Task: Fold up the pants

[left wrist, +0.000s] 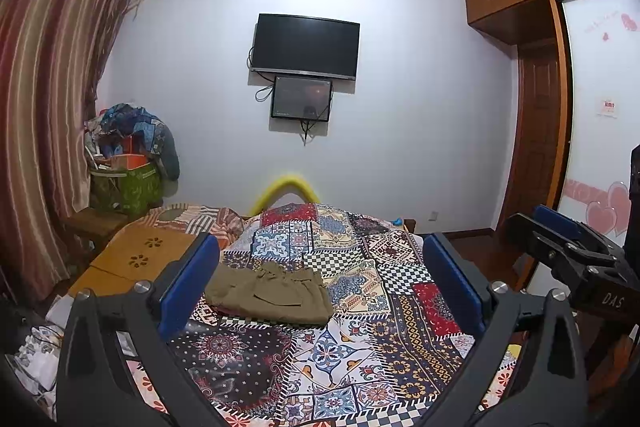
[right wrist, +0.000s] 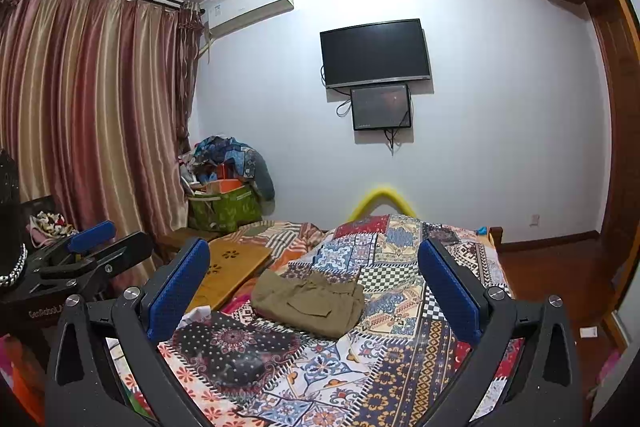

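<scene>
Olive-green pants lie folded into a compact rectangle on the patchwork bedspread; they also show in the right wrist view. My left gripper is open and empty, held above the bed well short of the pants. My right gripper is open and empty too, likewise back from the pants. The right gripper shows at the right edge of the left wrist view, and the left gripper shows at the left of the right wrist view.
A wooden board lies on the bed's left side. A pile of bags and clothes stands in the corner by the curtain. A TV hangs on the far wall. A wardrobe stands at right.
</scene>
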A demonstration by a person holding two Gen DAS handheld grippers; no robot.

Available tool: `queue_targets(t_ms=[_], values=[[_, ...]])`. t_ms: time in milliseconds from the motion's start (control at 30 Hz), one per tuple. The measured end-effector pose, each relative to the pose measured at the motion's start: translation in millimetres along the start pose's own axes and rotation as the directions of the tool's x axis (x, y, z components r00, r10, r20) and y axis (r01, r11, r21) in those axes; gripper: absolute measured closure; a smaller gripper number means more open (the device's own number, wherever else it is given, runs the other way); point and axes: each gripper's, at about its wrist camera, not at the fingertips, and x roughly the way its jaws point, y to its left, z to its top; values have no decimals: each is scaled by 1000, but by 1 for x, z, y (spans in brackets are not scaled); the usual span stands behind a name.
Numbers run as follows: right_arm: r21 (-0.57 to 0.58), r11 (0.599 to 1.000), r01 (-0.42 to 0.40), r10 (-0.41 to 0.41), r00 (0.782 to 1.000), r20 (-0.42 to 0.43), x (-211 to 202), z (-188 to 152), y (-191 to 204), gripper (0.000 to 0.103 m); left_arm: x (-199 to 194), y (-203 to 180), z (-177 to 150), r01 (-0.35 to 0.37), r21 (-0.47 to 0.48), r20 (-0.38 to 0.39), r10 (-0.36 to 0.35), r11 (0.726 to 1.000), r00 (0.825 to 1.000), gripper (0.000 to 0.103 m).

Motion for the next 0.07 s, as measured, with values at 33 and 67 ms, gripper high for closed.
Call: queue_targets(t_ms=[33, 67], values=[[1, 1000, 1, -1, 1000, 1, 0, -1, 0, 0, 0, -1, 0, -1, 3, 1, 1, 1000, 1000, 0], [1, 1000, 1, -1, 1000, 1, 0, -1, 0, 0, 0, -1, -1, -1, 5, 1, 1, 1000, 1000, 0]])
